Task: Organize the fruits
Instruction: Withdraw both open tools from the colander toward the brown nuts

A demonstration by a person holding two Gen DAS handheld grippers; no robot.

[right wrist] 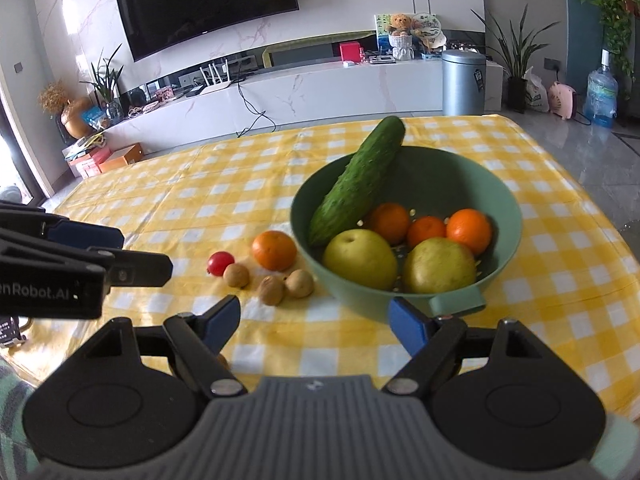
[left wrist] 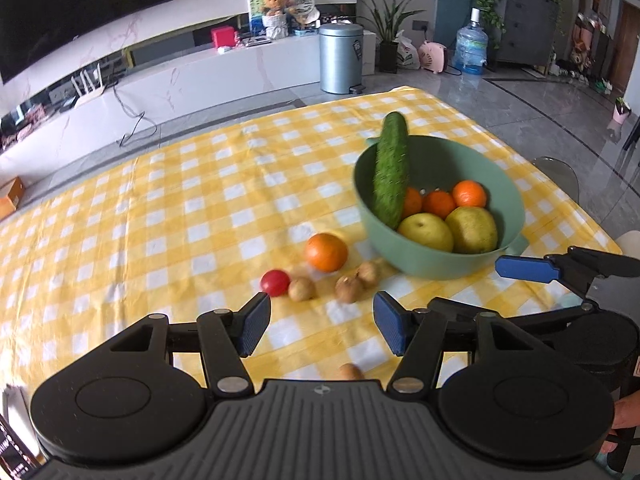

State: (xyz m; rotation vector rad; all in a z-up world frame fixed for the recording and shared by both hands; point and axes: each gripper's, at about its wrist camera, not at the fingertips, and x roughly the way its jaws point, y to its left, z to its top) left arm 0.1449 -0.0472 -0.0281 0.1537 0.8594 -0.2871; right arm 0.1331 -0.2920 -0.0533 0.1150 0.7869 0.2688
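Left gripper (left wrist: 320,322): fingers wide apart, nothing between them, hovering above the worktop (left wrist: 168,208) with its yellow-and-white check cloth. It also shows at the left edge of the right wrist view.

Loose fruit on the cloth, left to right in the left wrist view:
- cherry tomato (left wrist: 275,282), red, just beside the first of the small brown fruits
- small brown round fruit (left wrist: 301,289), touching or nearly touching the tomato; exact kind unclear
- orange (left wrist: 326,252), behind that row, near the bowl
- two more small brown fruits (left wrist: 349,289) (left wrist: 368,273), close together, just in front of the bowl
- one further small brown fruit (left wrist: 350,371), mostly hidden behind the left gripper's body

Green colander bowl (left wrist: 508,216) sits right of the loose pieces, holes visible in its base. Inside it:
- cucumber (left wrist: 391,170), leaning on the far-left rim, top end sticking up above the rim
- three mandarins (right wrist: 428,226) at the back
- two yellow-green pears (right wrist: 400,262) at the front, side by side and touching

Right gripper (right wrist: 316,320): fingers spread wide, empty. Right finger (right wrist: 408,322) sits just in front of the bowl's near handle tab (right wrist: 460,300); can't tell if it touches. Left finger is over bare cloth, short of the brown fruits.
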